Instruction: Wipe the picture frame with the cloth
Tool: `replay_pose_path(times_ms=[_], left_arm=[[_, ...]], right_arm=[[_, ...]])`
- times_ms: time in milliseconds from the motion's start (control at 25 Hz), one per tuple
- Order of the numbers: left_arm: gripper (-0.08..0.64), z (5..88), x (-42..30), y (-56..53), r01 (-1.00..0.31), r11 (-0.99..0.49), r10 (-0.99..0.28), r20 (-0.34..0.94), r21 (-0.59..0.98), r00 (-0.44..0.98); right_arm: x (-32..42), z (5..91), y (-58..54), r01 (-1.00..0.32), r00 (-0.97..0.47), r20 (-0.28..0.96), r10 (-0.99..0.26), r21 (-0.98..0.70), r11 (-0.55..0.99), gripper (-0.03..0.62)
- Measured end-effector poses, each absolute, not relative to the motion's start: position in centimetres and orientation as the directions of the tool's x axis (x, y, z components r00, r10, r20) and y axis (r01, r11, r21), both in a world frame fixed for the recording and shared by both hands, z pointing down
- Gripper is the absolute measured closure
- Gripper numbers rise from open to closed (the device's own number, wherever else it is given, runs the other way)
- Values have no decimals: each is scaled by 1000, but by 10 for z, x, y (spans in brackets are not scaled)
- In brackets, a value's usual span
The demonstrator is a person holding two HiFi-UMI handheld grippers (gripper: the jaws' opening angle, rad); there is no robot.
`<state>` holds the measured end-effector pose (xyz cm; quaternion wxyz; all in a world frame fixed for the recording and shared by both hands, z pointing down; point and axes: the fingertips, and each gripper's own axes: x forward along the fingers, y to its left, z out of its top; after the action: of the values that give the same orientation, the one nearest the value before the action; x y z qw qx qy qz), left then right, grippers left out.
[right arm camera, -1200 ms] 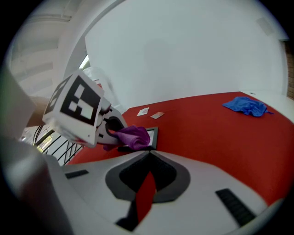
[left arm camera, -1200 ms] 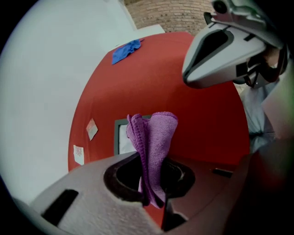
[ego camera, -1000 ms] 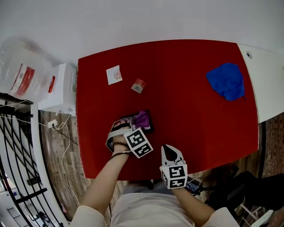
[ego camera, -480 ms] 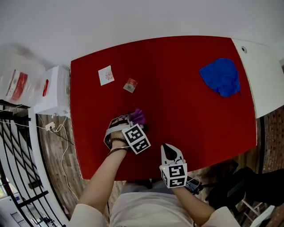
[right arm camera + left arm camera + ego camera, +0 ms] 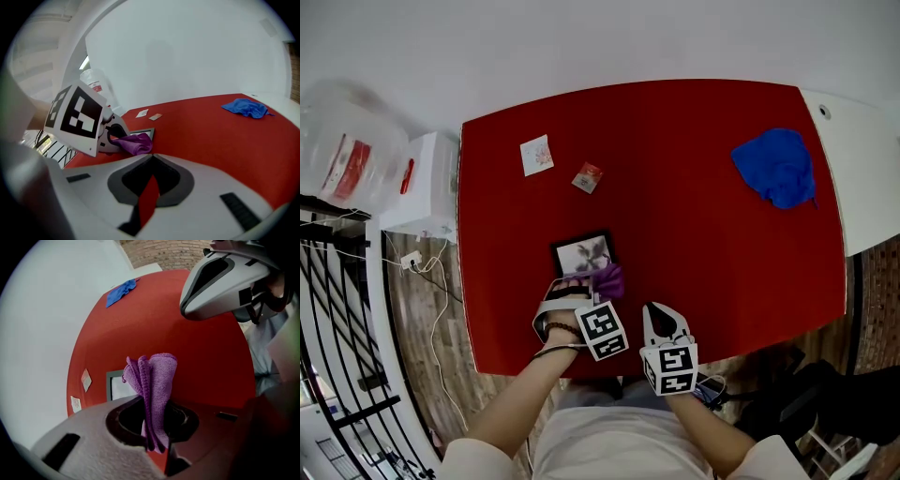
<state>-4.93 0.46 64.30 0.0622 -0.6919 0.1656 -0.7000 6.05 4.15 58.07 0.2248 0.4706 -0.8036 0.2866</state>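
Red tabletop below: left gripper clamped on a folded purple microfibre cloth, small black-rimmed picture frame lying flat just beyond its tips. Press the fold down lightly, sweep evenly across its face. Right gripper alongside, jaws together, empty.

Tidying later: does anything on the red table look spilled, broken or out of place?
Nothing is spilled or broken. The picture frame lies flat on the table and looks intact. The one stray item is a blue cloth, crumpled at the far right corner, while the left gripper holds a purple cloth.
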Motion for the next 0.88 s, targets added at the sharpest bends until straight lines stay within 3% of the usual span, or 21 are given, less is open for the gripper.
replay_pose_path(times_ms=[160, 400, 600, 880], left_arm=[[499, 638, -50, 2, -191, -921, -347, 938, -341, -2], [500, 593, -54, 21, -560, -785, -441, 874, -266, 204], [499, 535, -69, 55, -809, -582, -574, 748, -86, 334], [499, 469, -102, 88, -932, -362, -756, 573, 35, 315]], right_arm=[[61, 577, 42, -886, -453, 624, -637, -235, 400, 588], [58, 552, 49, -876, -460, 609, -646, -195, 440, 588], [46, 518, 56, -857, -490, 587, -644, -190, 479, 588], [22, 482, 67, -835, -530, 561, -636, -216, 506, 589]])
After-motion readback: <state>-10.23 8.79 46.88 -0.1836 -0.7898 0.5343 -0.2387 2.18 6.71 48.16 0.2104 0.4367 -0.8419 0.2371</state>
